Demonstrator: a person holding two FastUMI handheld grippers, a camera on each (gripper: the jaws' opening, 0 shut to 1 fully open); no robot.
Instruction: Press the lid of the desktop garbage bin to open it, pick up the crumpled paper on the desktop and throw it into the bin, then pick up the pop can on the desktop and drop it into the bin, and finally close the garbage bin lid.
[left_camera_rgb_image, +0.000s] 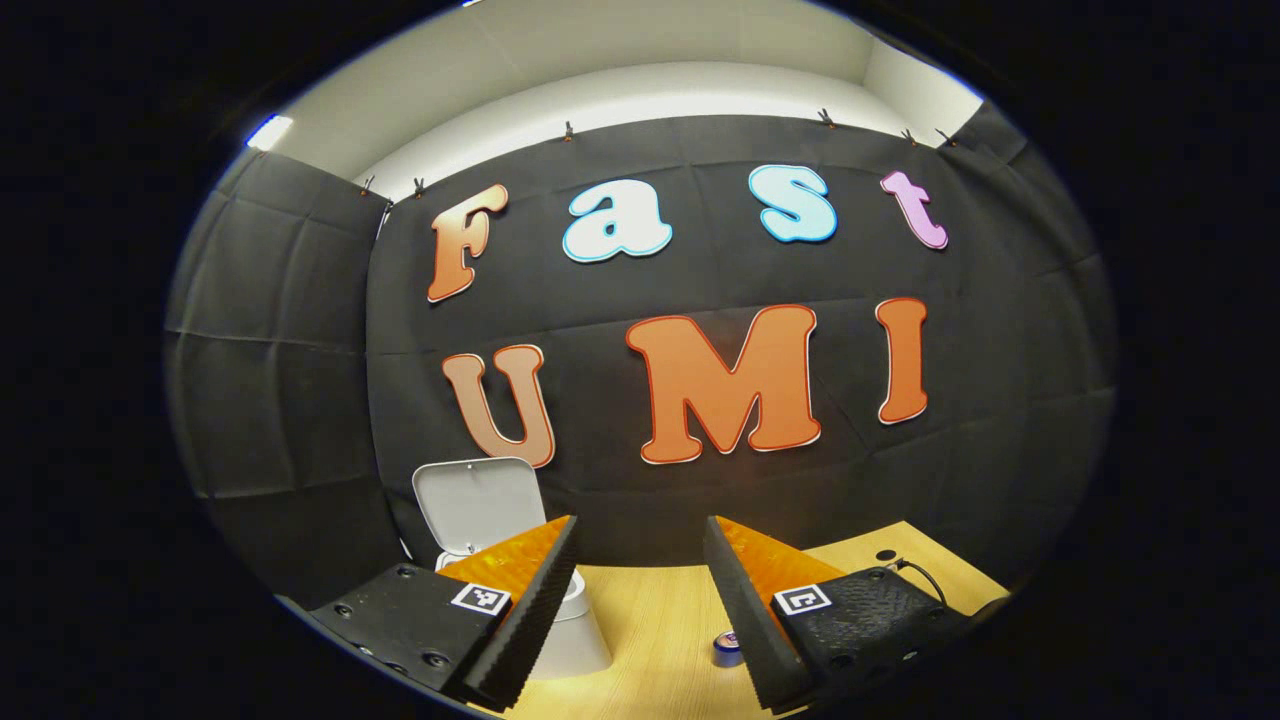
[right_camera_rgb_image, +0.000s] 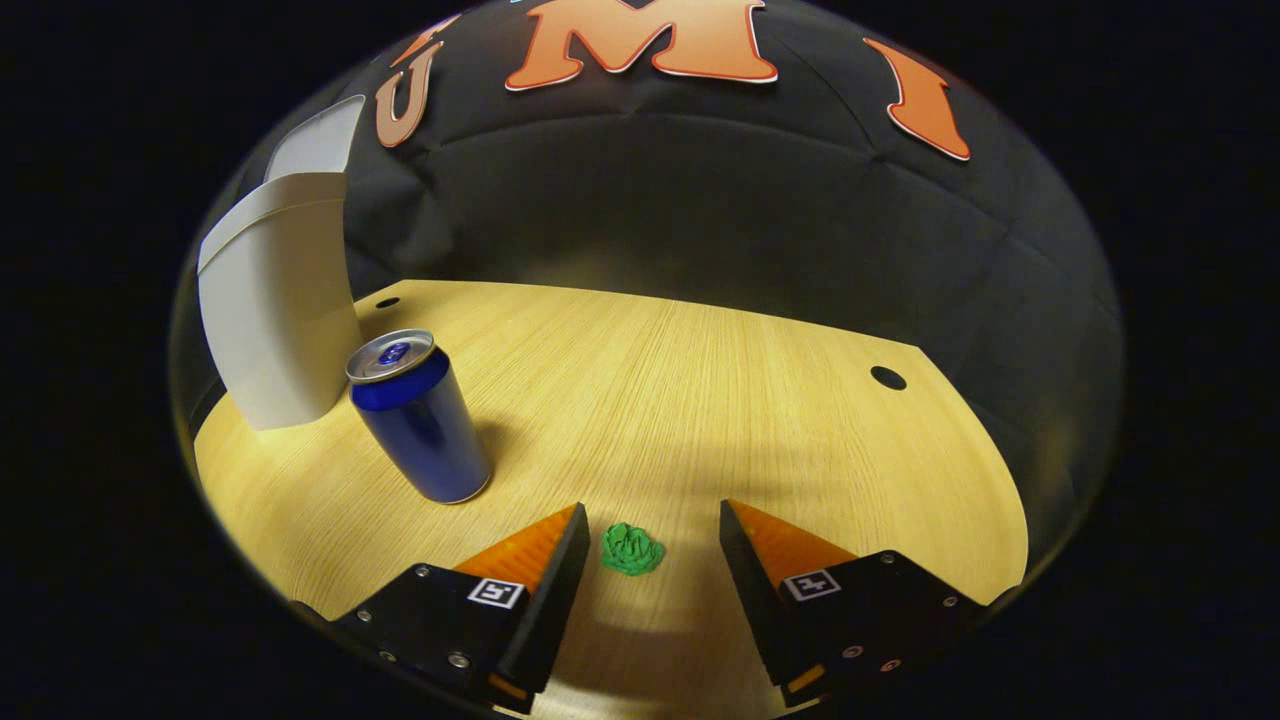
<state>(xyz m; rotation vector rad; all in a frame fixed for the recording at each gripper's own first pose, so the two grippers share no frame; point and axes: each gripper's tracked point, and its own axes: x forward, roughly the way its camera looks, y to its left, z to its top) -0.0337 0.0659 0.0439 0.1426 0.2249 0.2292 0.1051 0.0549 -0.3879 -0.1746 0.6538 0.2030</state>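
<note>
The crumpled paper (right_camera_rgb_image: 632, 549) lies on the table (right_camera_rgb_image: 700, 400) between the right gripper's (right_camera_rgb_image: 650, 530) spread fingers (untouched), nearer its left one.

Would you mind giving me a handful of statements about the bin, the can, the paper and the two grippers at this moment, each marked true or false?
1. The bin lid stands open. True.
2. The pop can lies on its side. False: it stands upright on the desk, beside the garbage bin.
3. The right gripper is shut on the crumpled paper. False: its jaws are wide apart, and the paper lies on the desk between its fingertips, untouched.
4. The left gripper is open and holds nothing. True.
5. The crumpled paper is already in the bin. False: it is on the desk.
</note>
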